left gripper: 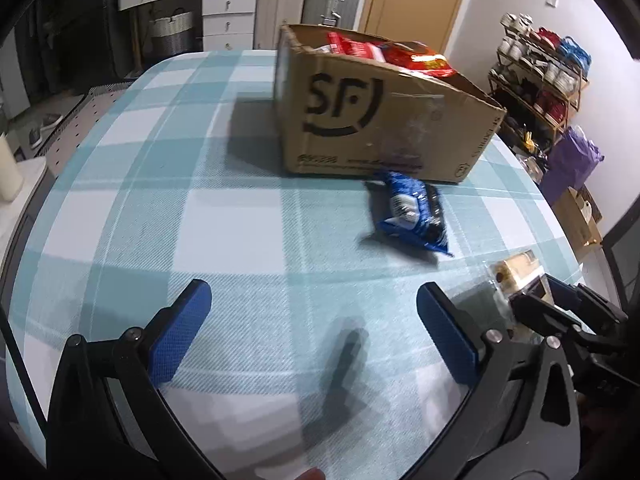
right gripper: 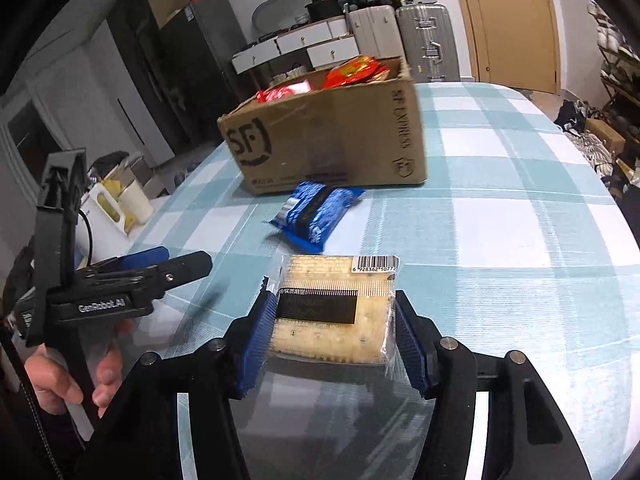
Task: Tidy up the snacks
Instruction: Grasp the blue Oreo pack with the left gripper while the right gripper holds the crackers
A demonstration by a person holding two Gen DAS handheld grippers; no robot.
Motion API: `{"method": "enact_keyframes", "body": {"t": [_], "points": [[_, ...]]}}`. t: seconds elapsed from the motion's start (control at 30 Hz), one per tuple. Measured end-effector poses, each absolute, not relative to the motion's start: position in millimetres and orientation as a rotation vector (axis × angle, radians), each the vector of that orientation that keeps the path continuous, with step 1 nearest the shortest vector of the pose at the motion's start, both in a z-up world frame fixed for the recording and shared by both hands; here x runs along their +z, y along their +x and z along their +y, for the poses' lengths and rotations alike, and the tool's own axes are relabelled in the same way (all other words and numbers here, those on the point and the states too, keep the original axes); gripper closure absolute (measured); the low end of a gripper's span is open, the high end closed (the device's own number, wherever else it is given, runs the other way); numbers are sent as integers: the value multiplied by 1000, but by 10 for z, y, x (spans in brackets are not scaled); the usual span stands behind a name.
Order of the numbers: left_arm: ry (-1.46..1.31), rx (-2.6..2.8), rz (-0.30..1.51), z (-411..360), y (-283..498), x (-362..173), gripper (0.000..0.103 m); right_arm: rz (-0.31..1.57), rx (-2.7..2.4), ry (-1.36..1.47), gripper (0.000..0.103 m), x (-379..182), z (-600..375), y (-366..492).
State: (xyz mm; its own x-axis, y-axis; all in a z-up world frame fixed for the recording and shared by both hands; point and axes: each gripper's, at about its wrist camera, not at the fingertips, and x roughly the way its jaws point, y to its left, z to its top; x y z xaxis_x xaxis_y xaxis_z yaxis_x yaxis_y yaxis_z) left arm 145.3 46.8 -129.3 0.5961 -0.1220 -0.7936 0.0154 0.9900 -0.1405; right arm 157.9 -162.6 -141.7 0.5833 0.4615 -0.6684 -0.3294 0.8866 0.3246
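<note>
My right gripper (right gripper: 334, 320) is shut on a clear-wrapped pack of pale crackers (right gripper: 334, 304) with a black label and barcode, its blue pads pressing both sides; the same pack (left gripper: 516, 276) peeks in at the right of the left wrist view. A blue snack bag (left gripper: 414, 212) (right gripper: 316, 212) lies on the checked tablecloth just in front of the cardboard SF box (left gripper: 384, 120) (right gripper: 332, 140), which holds red snack packets (left gripper: 396, 54) (right gripper: 352, 70). My left gripper (left gripper: 312, 300) hangs open over bare cloth; it shows at the left of the right wrist view (right gripper: 160, 264), held by a hand (right gripper: 60, 380).
The round table's blue-and-white cloth (left gripper: 224, 216) stretches left and right of the box. Suitcases (right gripper: 424, 40), white drawers (left gripper: 228, 12) and a wooden door (right gripper: 508, 16) stand behind. A cluttered shelf (left gripper: 540, 76) is at the right, white containers (right gripper: 116, 208) off the left edge.
</note>
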Motion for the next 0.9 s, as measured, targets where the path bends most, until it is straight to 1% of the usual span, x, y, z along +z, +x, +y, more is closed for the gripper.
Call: {"method": "enact_keyframes", "body": {"t": [0.43, 0.9], "points": [[-54, -145, 975, -12, 2012, -1302, 1, 788, 438, 209, 45, -1295, -1987, 1580], [-7, -150, 1049, -338, 2568, -1473, 1, 802, 422, 250, 45, -1412, -2170, 1690]]}}
